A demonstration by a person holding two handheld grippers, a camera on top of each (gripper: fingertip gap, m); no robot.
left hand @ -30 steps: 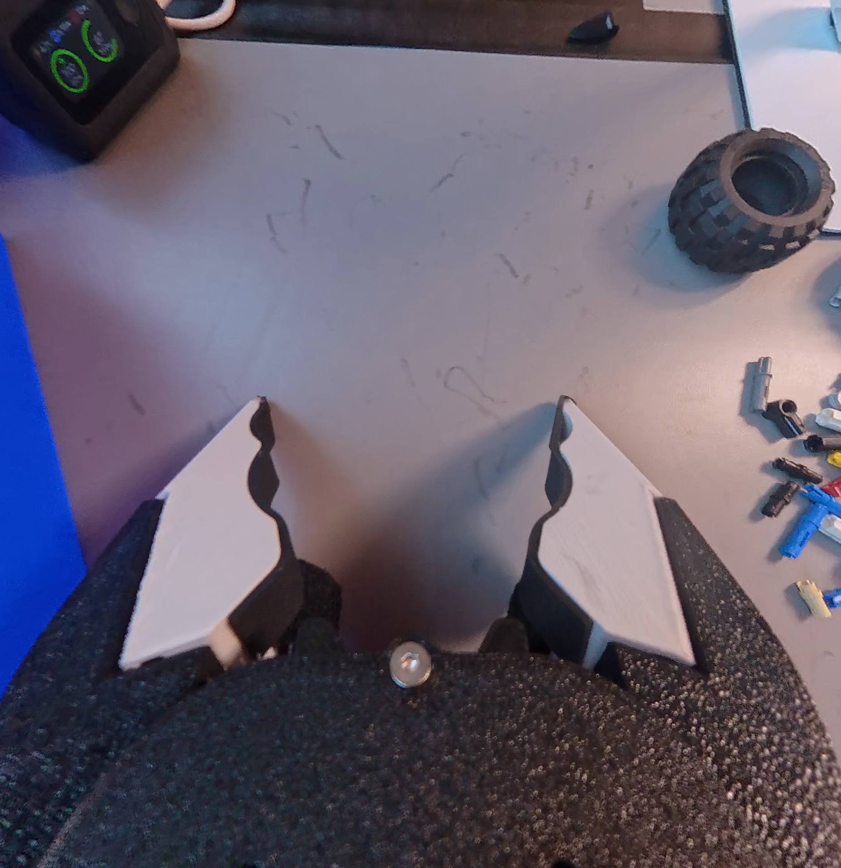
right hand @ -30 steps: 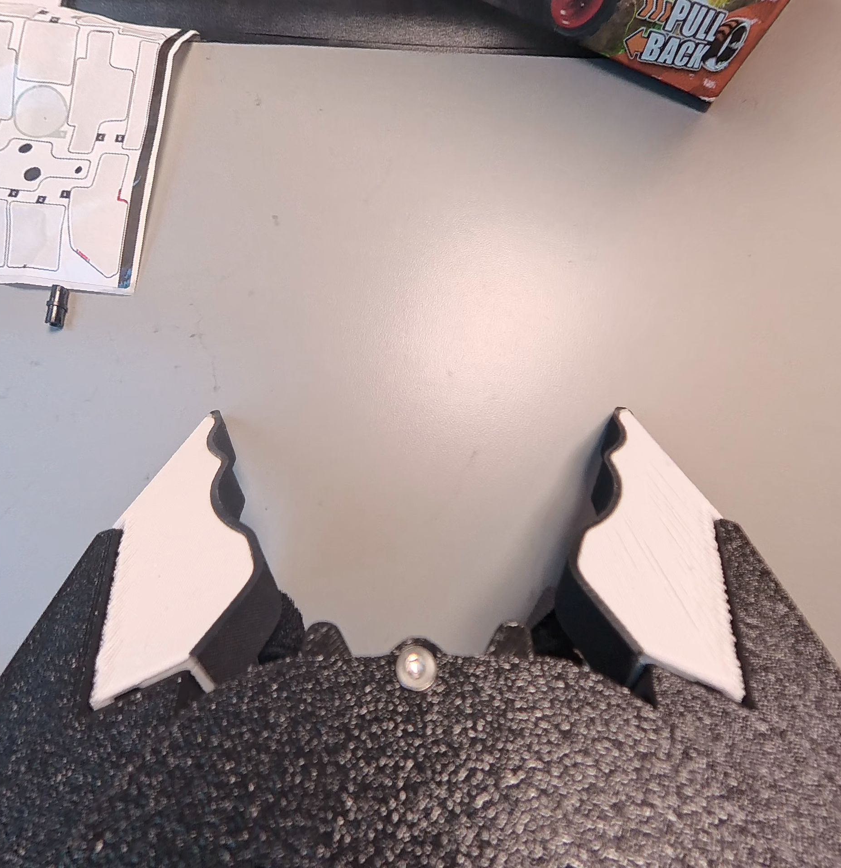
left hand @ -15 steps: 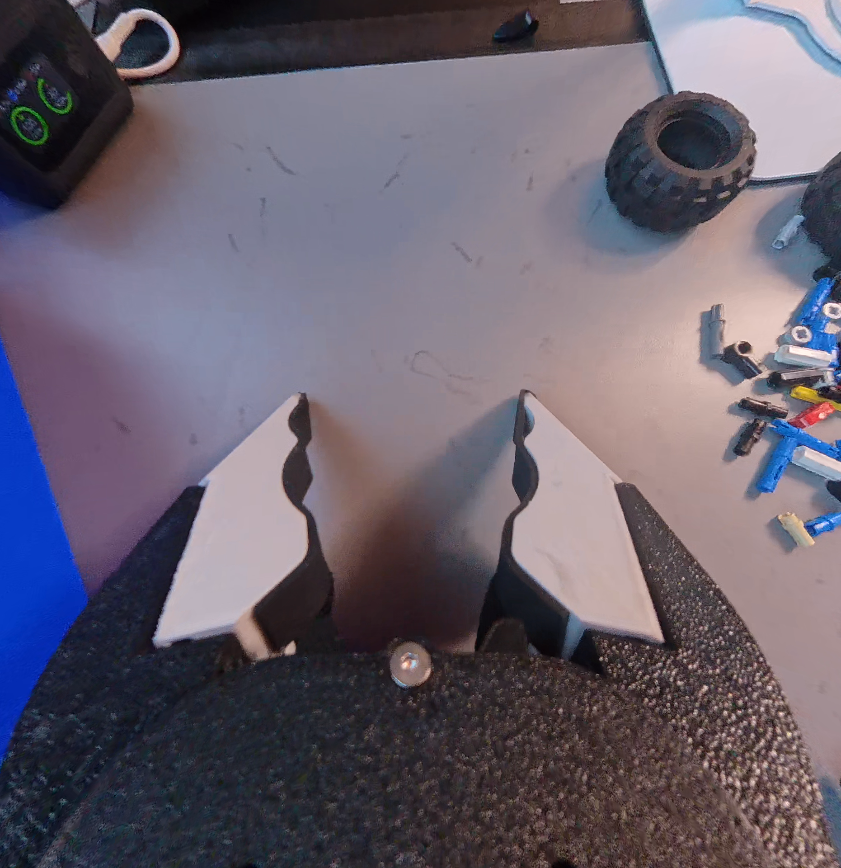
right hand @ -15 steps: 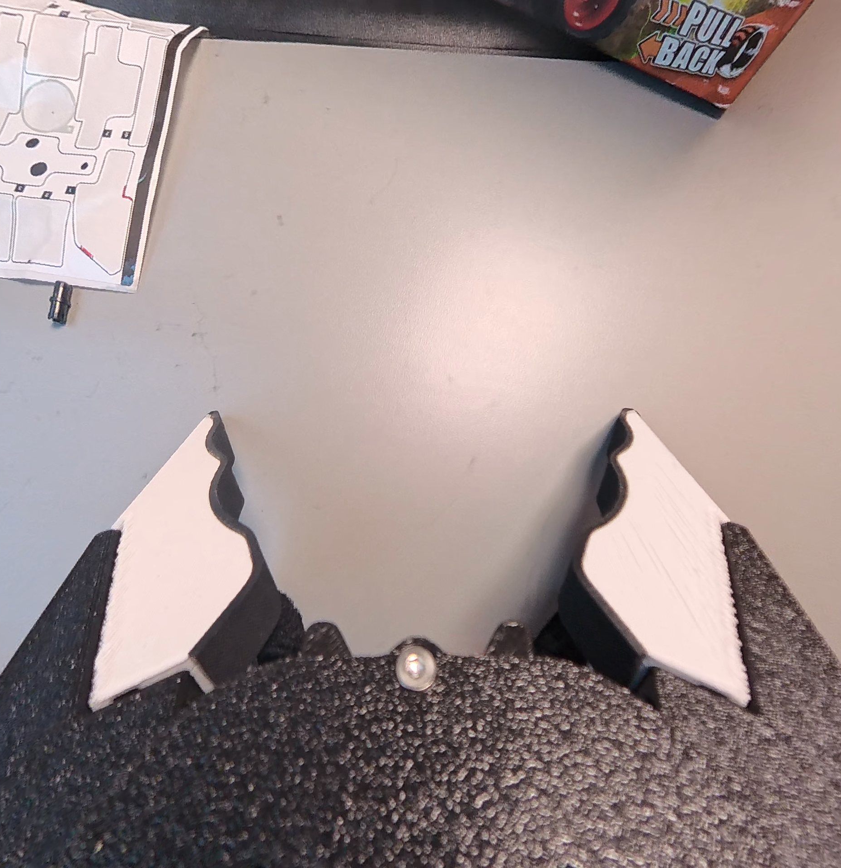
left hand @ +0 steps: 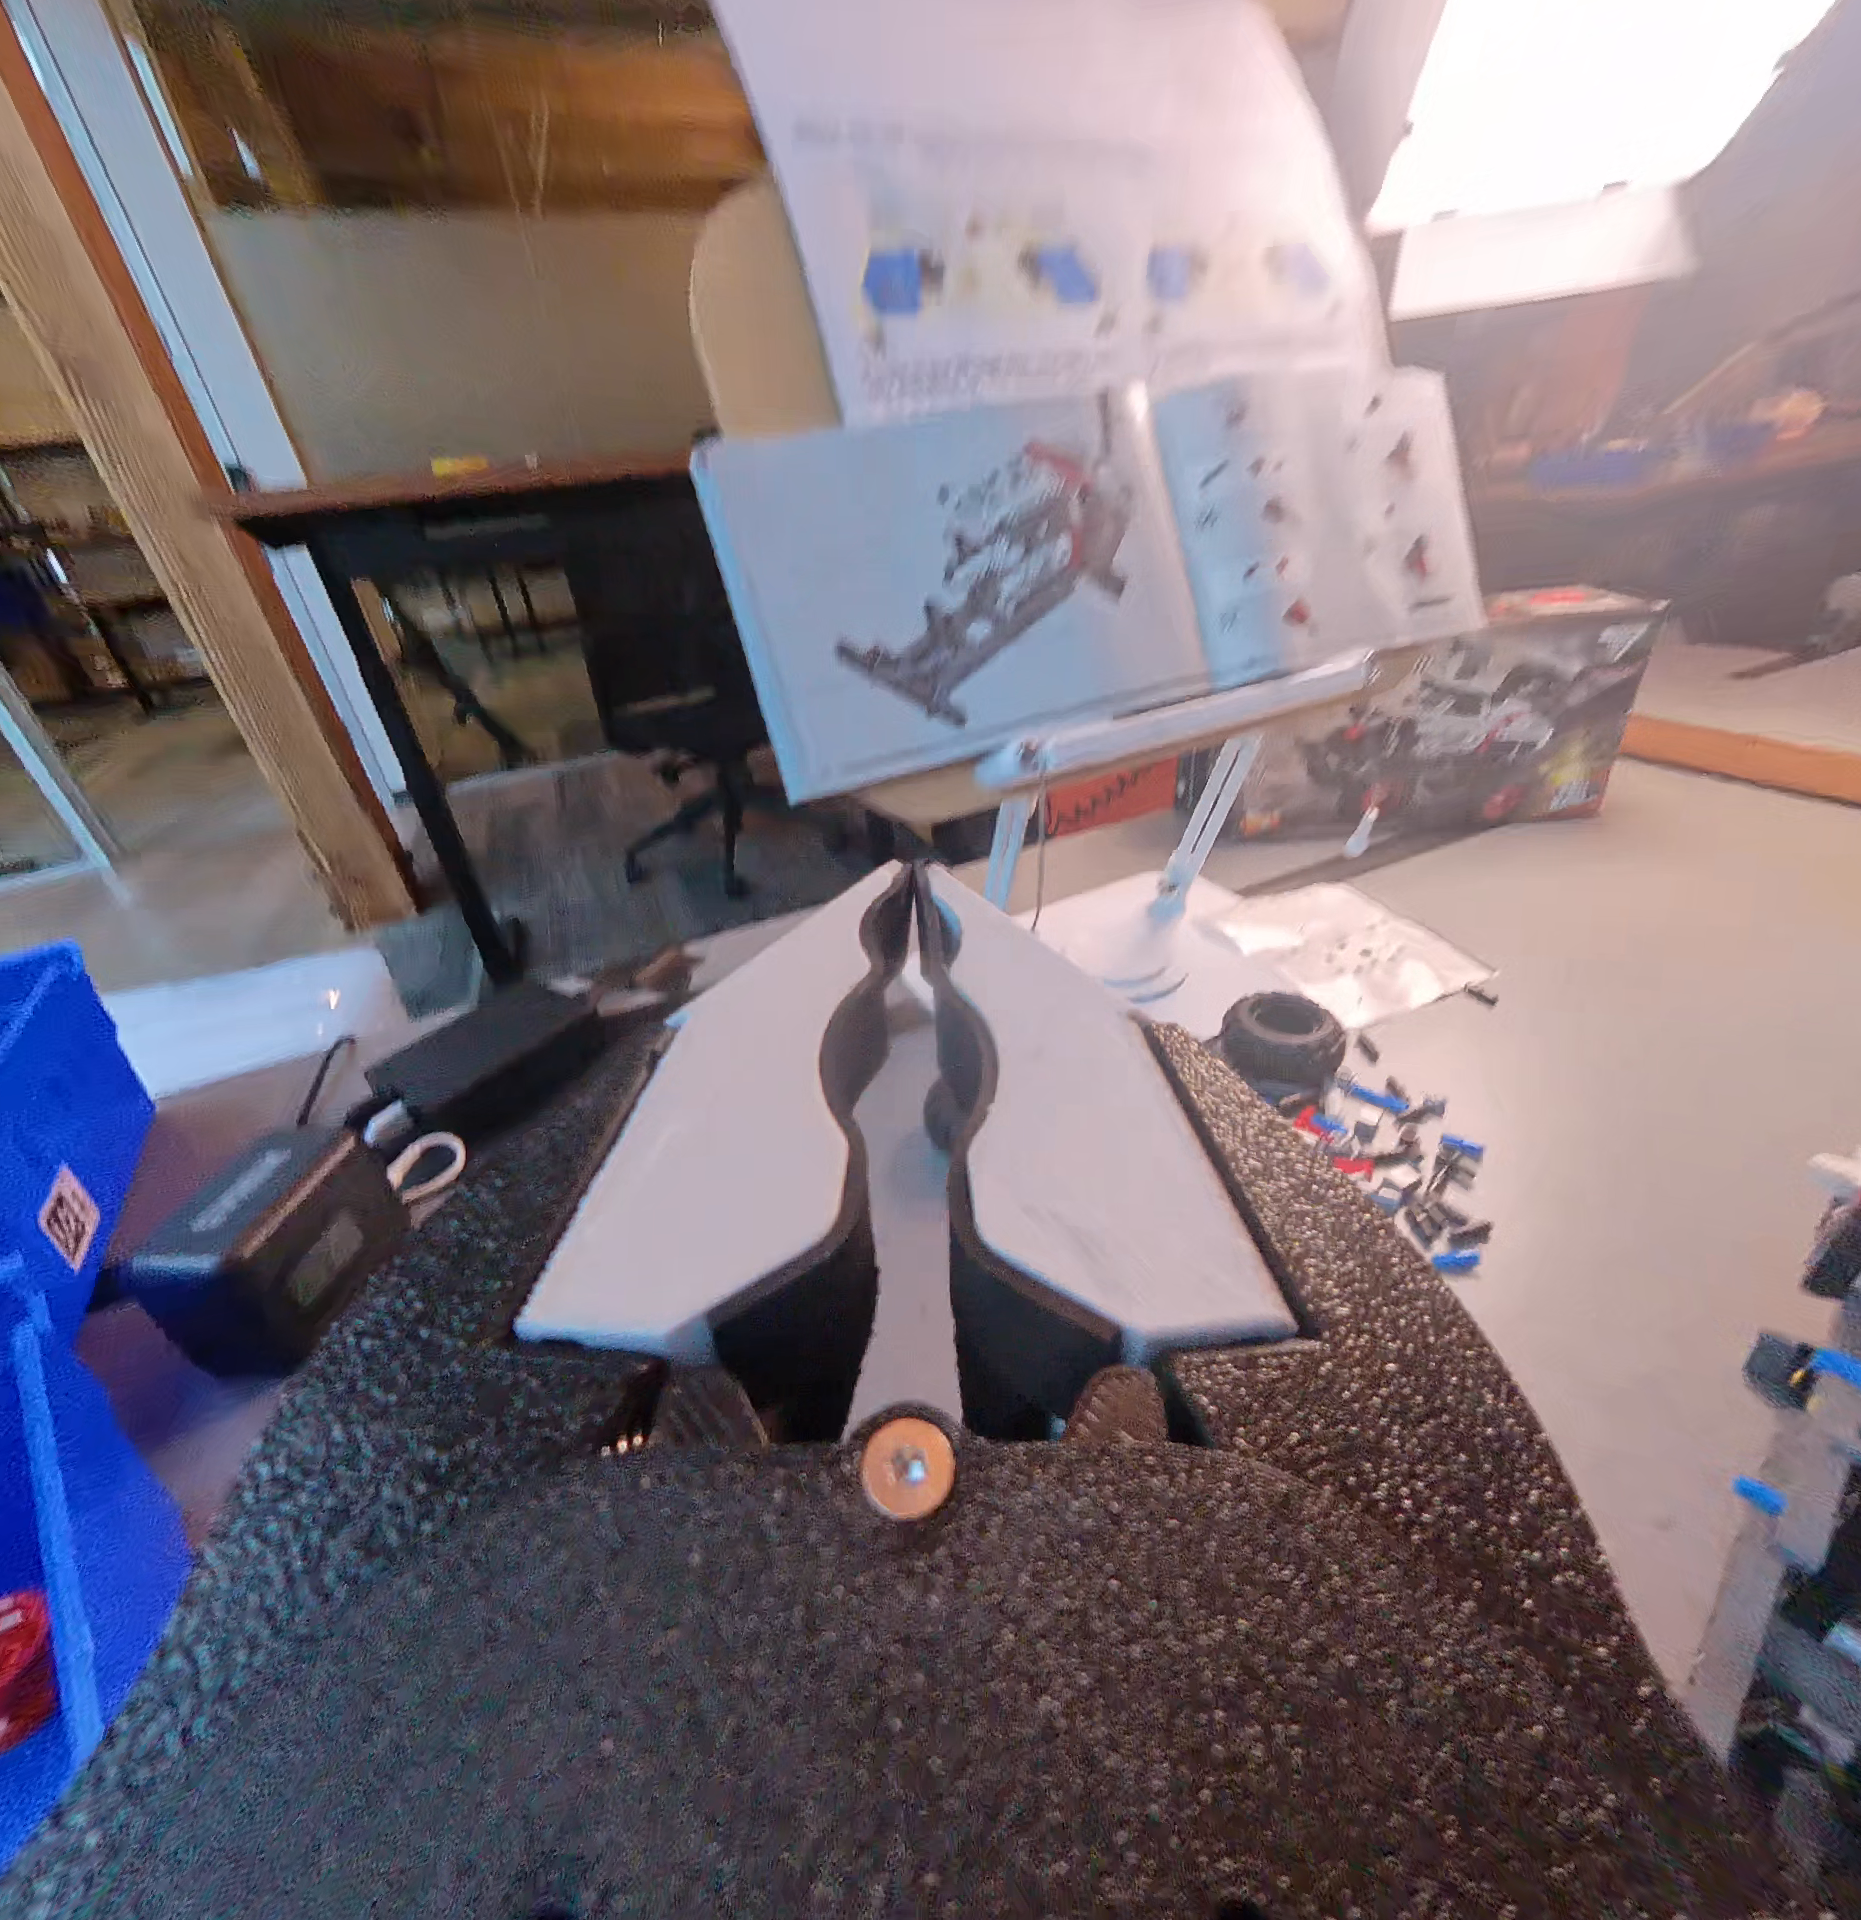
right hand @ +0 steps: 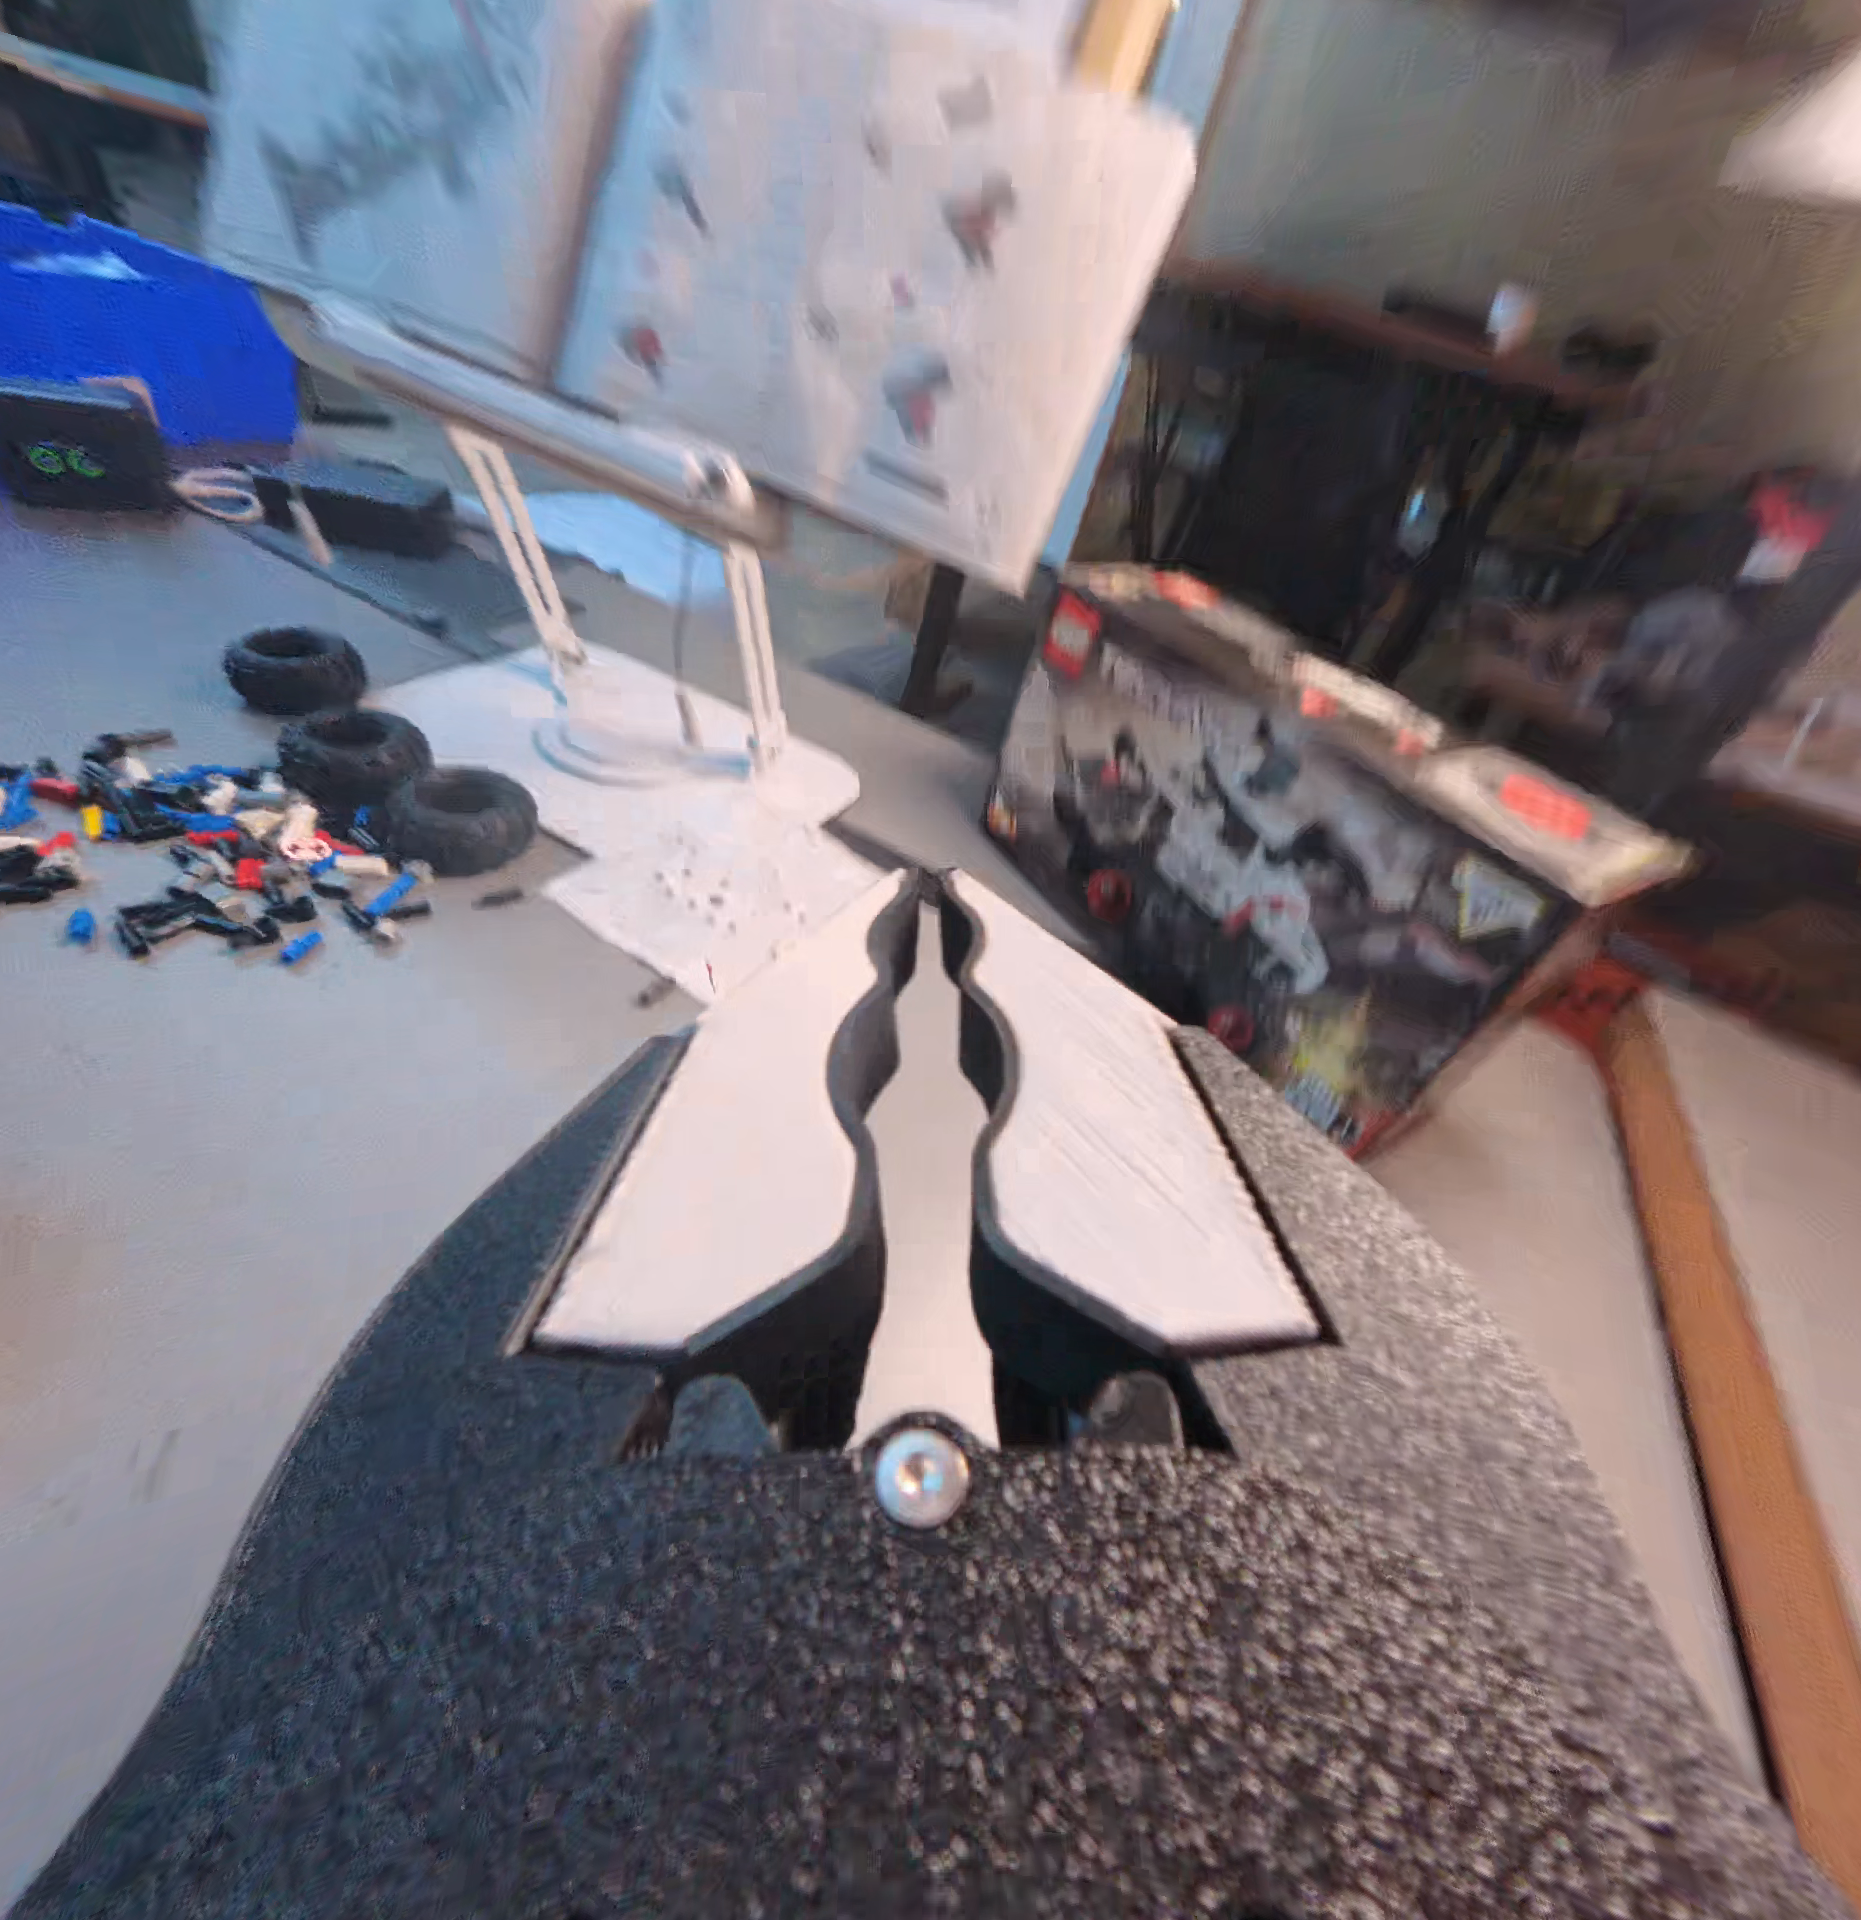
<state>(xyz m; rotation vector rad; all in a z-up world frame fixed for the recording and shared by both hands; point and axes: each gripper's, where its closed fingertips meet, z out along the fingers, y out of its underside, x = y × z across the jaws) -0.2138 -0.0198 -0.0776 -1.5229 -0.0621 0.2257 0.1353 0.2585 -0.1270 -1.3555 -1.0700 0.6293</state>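
My left gripper (left hand: 913, 878) is shut and empty, raised above the grey table (left hand: 1653, 997) and pointing level toward an open instruction booklet (left hand: 1009, 582) on a white stand. My right gripper (right hand: 930, 881) is shut and empty, also raised, pointing toward a toy set box (right hand: 1300, 852). A pile of small blue, black, red and white building parts (right hand: 167, 842) lies on the table with three black rubber tyres (right hand: 354, 753) beside it. The pile (left hand: 1404, 1164) and one tyre (left hand: 1284, 1029) also show in the left wrist view.
A blue bin (left hand: 43, 1247) stands at the left, with a black device (left hand: 271, 1247) and a dark flat unit (left hand: 490, 1049) beside it. A partly built model (left hand: 1830, 1455) sits at the right edge. A sheet of paper (right hand: 697, 883) lies under the stand. A wooden strip (right hand: 1726, 1351) runs along the right. About 45 centimeters separates my left fingertips from my right. The right gripper is farther from the partly built model (left hand: 1830, 1455), some 35 centimeters, than the left, some 25 centimeters.
Both grippers have closed from open and have tilted up from looking down at the table to looking level across the room. Both views are blurred by the motion.
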